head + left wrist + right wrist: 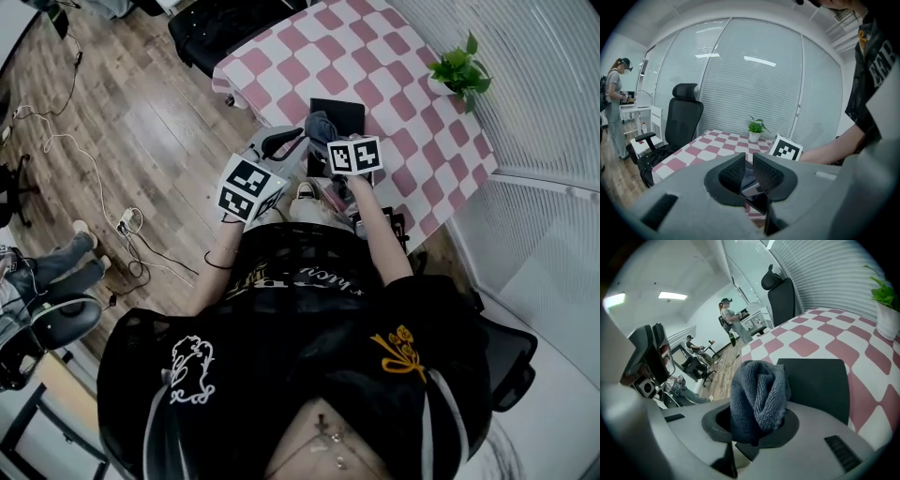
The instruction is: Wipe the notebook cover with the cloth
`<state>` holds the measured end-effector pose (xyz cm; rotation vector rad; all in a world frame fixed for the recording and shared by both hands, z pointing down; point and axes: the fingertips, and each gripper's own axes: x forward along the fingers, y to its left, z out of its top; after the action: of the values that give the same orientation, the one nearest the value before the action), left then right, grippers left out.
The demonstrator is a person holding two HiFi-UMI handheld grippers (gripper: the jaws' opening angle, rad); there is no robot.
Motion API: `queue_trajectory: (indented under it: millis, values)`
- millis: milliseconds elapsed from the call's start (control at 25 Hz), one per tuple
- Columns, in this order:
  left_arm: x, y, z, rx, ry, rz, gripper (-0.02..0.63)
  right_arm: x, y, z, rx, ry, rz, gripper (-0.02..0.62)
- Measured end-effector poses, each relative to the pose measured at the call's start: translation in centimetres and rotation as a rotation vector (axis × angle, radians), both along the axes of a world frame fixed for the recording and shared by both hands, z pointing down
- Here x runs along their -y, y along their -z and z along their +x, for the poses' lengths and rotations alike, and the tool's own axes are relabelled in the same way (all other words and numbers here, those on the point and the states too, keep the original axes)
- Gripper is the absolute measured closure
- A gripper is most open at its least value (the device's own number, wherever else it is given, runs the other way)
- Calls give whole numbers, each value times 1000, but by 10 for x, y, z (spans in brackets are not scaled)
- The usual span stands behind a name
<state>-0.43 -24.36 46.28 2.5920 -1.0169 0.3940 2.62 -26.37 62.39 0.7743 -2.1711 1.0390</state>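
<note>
The wood floor (pixel 141 112) is the biggest thing, with thin cables (pixel 94 178) lying on it at the left. On the right stands a table (pixel 394 84) with a pink and white checked top. A black chair (pixel 211 33) stands at the far left end of the table.

A black notebook (pixel 339 114) lies flat and closed on the near part of the table, just in front of the person holding the tools. A small green plant (pixel 459 67) in a white pot sits at the far right side of the table, well apart from the notebook.

The right gripper (pixel 757 420) is clenched on a gray fluffy cloth (pixel 757 397). The cloth is bunched up and sticks out past the jaws. It is at the near left edge of the notebook. It may be touching the cover, but that is hard to see.

The left gripper (pixel 748 164) is just to the left of the notebook, near the table's edge. Its jaws are close together with a thin gap between them, and they grip nothing.

Far off at the left of the room, another person (pixel 614 103) stands by a desk.
</note>
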Motion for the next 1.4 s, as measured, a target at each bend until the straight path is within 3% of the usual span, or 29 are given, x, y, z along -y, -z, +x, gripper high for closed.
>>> queue_trajectory:
  millis: [200, 400, 560, 1400]
  values:
    - [-2, 2, -5, -3, 11, -2, 563, -9, -17, -11, -25, 34, -37, 522]
    - [-3, 2, -6, -6, 14, -4, 563, -10, -21, -8, 28, -17, -62, 522]
    - [-2, 1, -2, -5, 1, -2, 563, -8, -21, 1, 11, -14, -49, 522]
    - [1, -2, 43, -16, -100, -2, 563, -1, -20, 124, -40, -260, -30, 522]
